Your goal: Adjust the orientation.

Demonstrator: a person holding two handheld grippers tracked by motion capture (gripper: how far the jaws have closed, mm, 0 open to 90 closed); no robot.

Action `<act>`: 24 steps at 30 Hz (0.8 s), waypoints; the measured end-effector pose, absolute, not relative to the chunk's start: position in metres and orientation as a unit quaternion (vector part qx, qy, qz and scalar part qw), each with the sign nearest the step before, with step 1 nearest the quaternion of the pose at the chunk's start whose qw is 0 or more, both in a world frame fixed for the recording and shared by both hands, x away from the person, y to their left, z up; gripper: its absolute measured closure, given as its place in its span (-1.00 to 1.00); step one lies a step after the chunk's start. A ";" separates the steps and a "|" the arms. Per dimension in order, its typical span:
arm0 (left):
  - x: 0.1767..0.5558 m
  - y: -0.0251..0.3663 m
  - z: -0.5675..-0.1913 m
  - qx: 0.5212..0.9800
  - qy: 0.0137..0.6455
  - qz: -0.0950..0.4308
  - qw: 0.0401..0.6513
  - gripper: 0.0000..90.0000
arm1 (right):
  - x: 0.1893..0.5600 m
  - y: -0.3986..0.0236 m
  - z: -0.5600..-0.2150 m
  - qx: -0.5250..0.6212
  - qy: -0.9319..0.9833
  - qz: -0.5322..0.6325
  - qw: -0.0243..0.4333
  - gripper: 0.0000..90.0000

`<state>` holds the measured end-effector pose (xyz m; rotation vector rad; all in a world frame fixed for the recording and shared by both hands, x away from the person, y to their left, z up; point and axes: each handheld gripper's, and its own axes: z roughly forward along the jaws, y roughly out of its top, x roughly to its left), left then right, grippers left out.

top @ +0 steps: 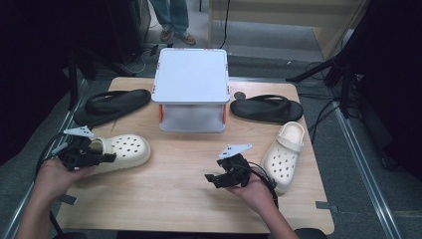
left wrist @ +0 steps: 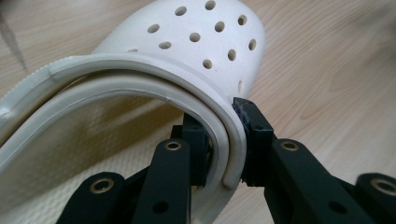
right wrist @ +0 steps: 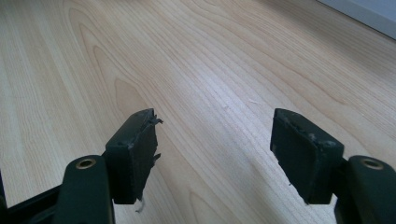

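Gripping now: the left tongs (left wrist: 229, 140) clamp the heel rim of the cream clog (left wrist: 154, 70), one jaw inside the shoe, one outside.
Clog spot: on the surface (top: 189, 164), forward-left of the white box (top: 191, 89) as the high view shows it, toe toward the box.
Right tongs (right wrist: 215, 149): jaws wide apart, nothing between them, over bare wood in front of the box.
Second clog (top: 283, 154): right of the box, beside the right hand (top: 259, 191).
Black sandals (top: 112, 105): one at each side of the box.
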<state>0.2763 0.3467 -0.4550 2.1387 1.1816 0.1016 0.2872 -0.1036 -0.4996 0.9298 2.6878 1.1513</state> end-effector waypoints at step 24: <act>0.300 0.245 -0.421 0.856 0.369 0.013 0.363 0.69 | 0.279 -0.114 -0.491 0.310 0.862 0.398 0.050 -0.28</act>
